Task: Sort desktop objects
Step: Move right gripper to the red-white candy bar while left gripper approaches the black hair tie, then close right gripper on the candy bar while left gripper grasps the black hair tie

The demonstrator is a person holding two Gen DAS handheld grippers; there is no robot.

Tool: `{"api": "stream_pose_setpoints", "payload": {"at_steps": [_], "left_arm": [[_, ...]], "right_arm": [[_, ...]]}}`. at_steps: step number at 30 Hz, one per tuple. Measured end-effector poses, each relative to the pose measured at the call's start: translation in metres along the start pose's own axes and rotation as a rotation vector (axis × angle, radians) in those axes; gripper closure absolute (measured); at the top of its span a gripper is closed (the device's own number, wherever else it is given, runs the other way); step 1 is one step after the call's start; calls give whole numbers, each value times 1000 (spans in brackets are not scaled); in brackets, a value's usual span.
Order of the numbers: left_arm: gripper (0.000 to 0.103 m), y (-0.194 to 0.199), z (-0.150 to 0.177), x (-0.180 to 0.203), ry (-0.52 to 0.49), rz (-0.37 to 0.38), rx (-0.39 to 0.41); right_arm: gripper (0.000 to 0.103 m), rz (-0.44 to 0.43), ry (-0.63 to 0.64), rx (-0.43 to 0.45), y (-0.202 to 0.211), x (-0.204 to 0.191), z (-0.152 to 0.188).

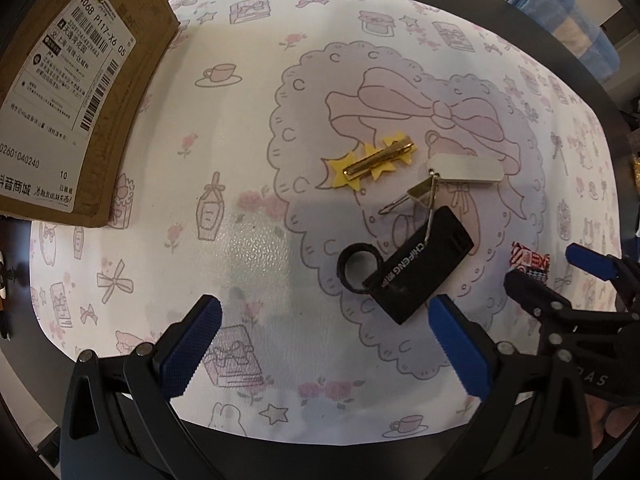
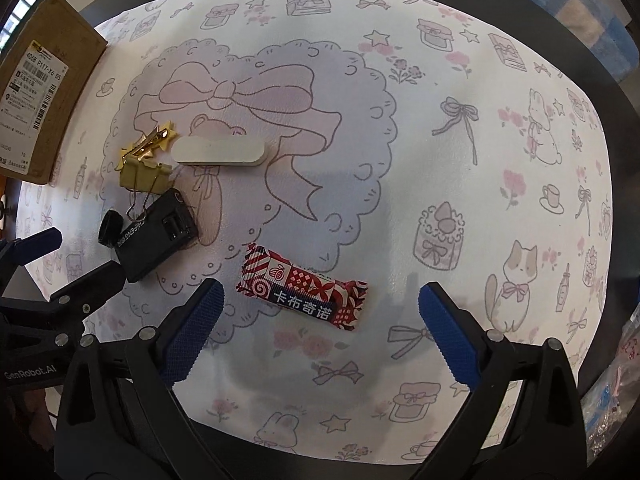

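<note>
A yellow star hair clip (image 1: 370,162) (image 2: 148,144), a white oblong eraser (image 1: 466,169) (image 2: 220,151), a gold binder clip (image 1: 420,196) (image 2: 144,180) and a black lighter-like case with a ring (image 1: 416,270) (image 2: 154,234) lie clustered on the patterned mat (image 1: 248,208) (image 2: 440,200). A red patterned candy wrapper (image 2: 302,286) (image 1: 530,266) lies apart from them. My left gripper (image 1: 324,344) is open, hovering just short of the black case. My right gripper (image 2: 320,332) is open with the candy just ahead of its fingers.
A cardboard box with a shipping label (image 1: 68,92) (image 2: 38,108) stands at the mat's left edge. A blue checked cloth (image 1: 572,28) (image 2: 580,12) lies beyond the far right. A clear bag of small items (image 2: 612,392) sits at the right. Dark table surrounds the mat.
</note>
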State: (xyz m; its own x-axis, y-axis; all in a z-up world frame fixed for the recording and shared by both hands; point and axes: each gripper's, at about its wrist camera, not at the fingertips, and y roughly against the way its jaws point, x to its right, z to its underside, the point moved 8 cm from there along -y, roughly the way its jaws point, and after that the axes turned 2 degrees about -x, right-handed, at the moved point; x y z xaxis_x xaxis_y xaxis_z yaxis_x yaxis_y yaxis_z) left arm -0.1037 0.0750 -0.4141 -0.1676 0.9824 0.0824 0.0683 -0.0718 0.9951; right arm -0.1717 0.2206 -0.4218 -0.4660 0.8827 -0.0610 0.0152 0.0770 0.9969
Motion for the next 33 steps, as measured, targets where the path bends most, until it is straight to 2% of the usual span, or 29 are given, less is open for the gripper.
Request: {"api": "stream_pose_setpoints", "payload": {"at_steps": [5,8,13,15,16,19,24,30,33], "left_arm": [[0,-2,-4,2,-12,-4,6],[12,-6,-4,2,-21,-24,-9],[19,-5,-3,4,-11,-7,-13],[32,-3,-2,7,-9,21,-16],[35,-2,-1,8,-8,35,-17],[50,0,1,12,-9,69,-22],[71,3,3,15,-17,102,-20],[83,3,5,14,-24,131,-18],[83,4,5,11,-27,126,-21]], "right_arm": [[17,3,7,-11,-5,-2,1],[20,24,13,-6,-5,-2,3],[33,40,14,-5,-1,-2,9],[41,40,10,-7,2,0,10],[44,40,10,-9,3,0,11],[49,38,9,-14,5,0,15],[51,29,3,-20,8,0,23],[52,25,2,-22,11,-1,30],[52,27,7,-23,12,-1,33]]}}
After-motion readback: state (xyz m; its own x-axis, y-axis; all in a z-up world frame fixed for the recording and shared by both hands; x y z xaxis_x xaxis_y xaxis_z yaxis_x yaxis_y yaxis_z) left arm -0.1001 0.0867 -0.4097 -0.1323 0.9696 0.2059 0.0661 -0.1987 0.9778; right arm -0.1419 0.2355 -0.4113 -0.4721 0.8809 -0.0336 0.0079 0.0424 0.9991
